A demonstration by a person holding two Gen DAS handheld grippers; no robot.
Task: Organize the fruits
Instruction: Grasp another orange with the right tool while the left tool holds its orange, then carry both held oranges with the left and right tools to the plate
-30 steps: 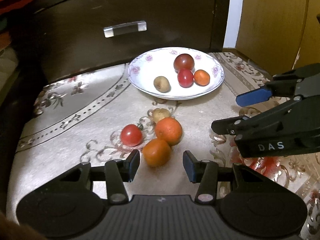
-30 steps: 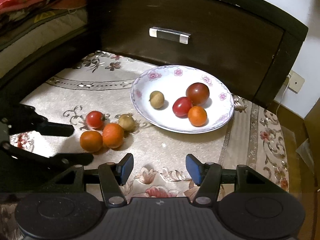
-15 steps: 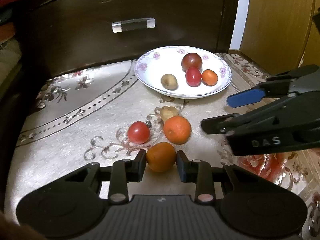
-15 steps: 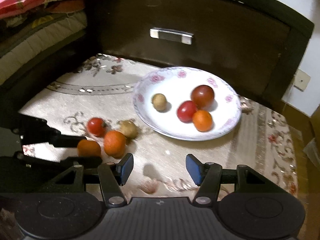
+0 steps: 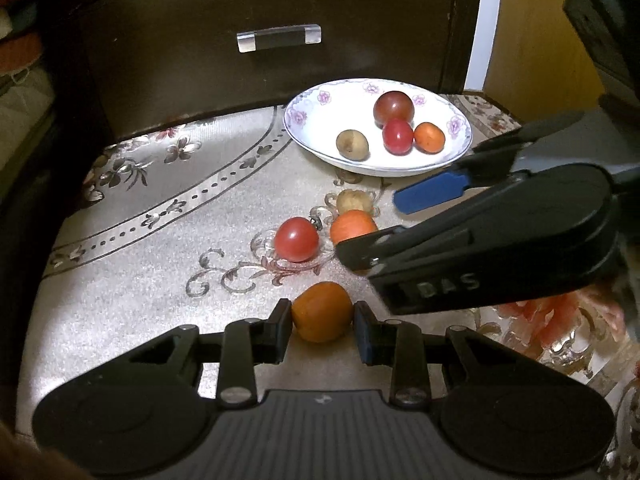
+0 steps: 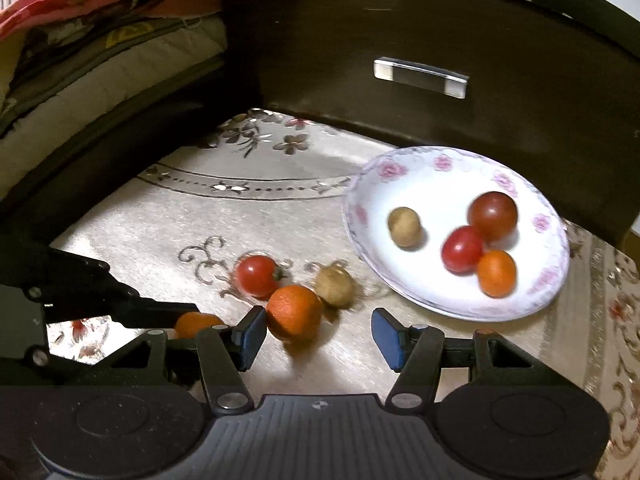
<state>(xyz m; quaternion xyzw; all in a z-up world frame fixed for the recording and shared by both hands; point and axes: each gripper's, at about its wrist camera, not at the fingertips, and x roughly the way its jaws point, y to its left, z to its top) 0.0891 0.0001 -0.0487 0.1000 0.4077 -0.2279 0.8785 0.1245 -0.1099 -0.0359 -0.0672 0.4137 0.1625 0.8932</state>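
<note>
1. Beige floral-patterned cloth [image 5: 152,208] covers the work surface in front of a dark wooden drawer front [image 5: 260,8] with a clear bar handle.
2. One small round orange fruit [image 5: 322,312] sits at the near edge of the cloth, between the pads of the left gripper [image 5: 322,326].
3. The left gripper's jaws have just closed; both pads now press on this fruit.
4. A second round orange fruit [image 6: 294,312] lies on the cloth just ahead of the right gripper [image 6: 318,338], nearer its left pad and touching a brown fruit [image 6: 334,288].
5. The right gripper's jaws stand apart and hold nothing; they have narrowed slightly.
6. The white flower-rimmed plate [image 5: 304,120] lies beyond, ahead and to the right of the held fruit; judged destination.
7. The right gripper is nearer the plate.
</note>
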